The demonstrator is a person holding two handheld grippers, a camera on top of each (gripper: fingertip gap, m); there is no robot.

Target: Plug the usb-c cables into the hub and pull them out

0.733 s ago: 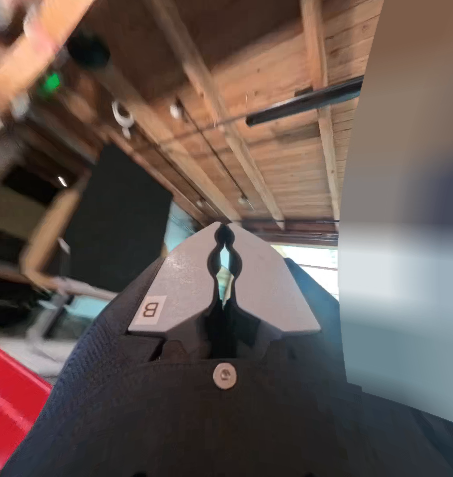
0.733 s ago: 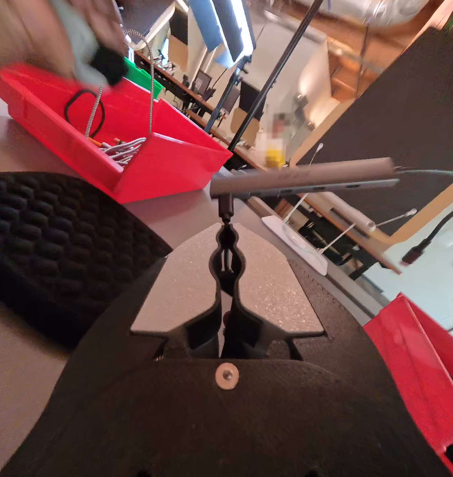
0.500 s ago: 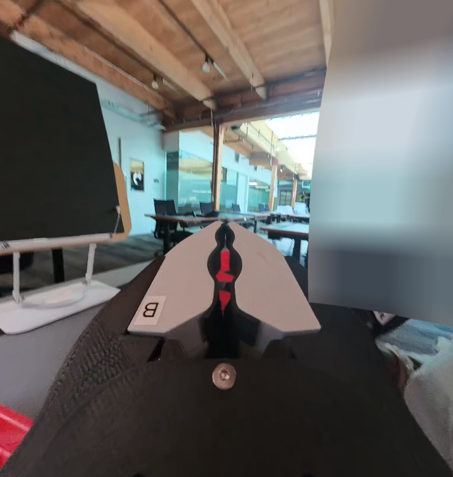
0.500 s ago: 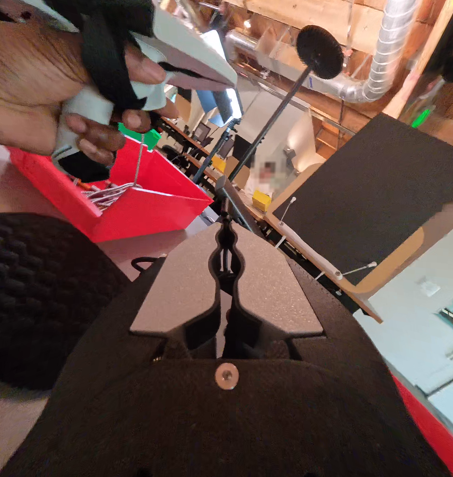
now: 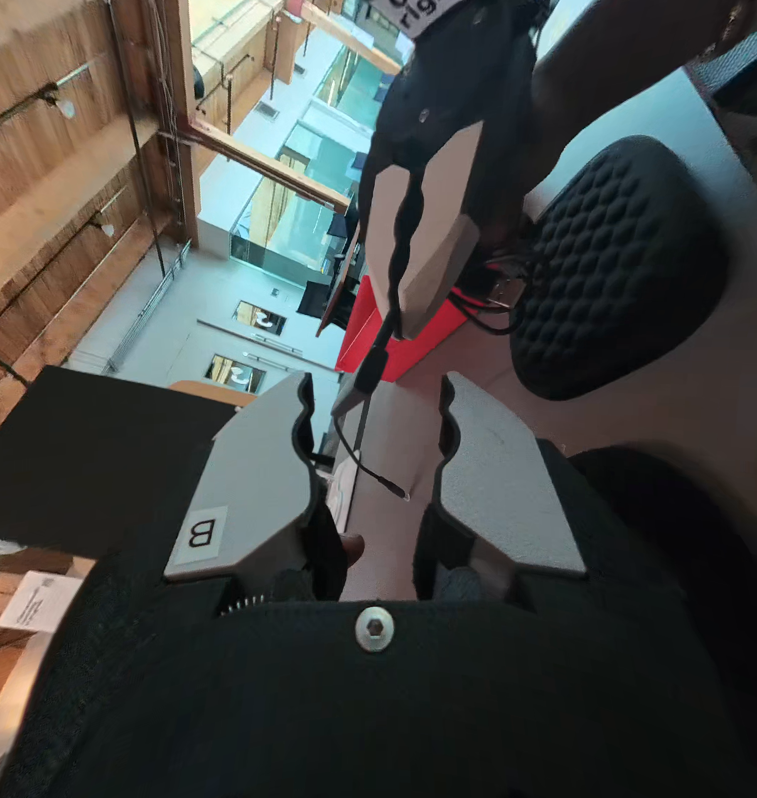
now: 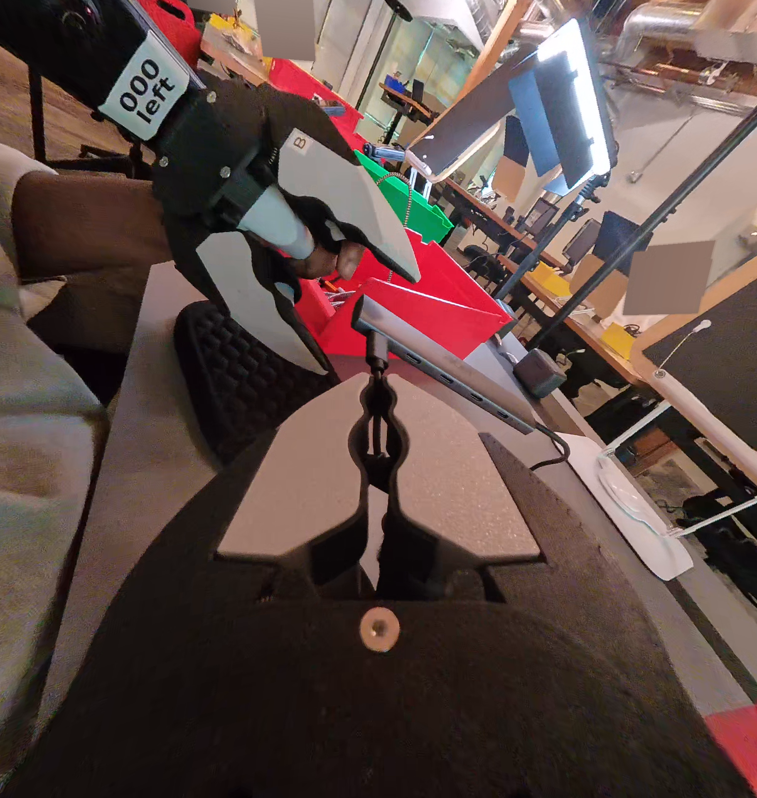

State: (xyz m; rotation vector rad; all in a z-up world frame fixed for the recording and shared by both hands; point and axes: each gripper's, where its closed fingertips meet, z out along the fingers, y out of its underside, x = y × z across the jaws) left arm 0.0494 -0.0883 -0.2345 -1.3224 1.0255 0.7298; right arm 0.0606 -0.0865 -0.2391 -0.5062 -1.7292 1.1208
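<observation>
The right gripper (image 6: 379, 380) has its 2 fingers pinched together on the usb-c cable (image 6: 376, 425), whose plug sits in the grey hub (image 6: 443, 371) just past the tips, while the left gripper (image 6: 370, 324), fingers spread apart, flanks the hub's near end above the surface (image 6: 143, 453).

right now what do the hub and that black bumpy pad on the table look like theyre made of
The hub looks like brushed grey metal, likely aluminium: matte sheen, crisp edges, cut ports. The pad looks like soft black rubber or foam: dull surface, moulded rounded bumps. Neither can be told for sure.
</observation>
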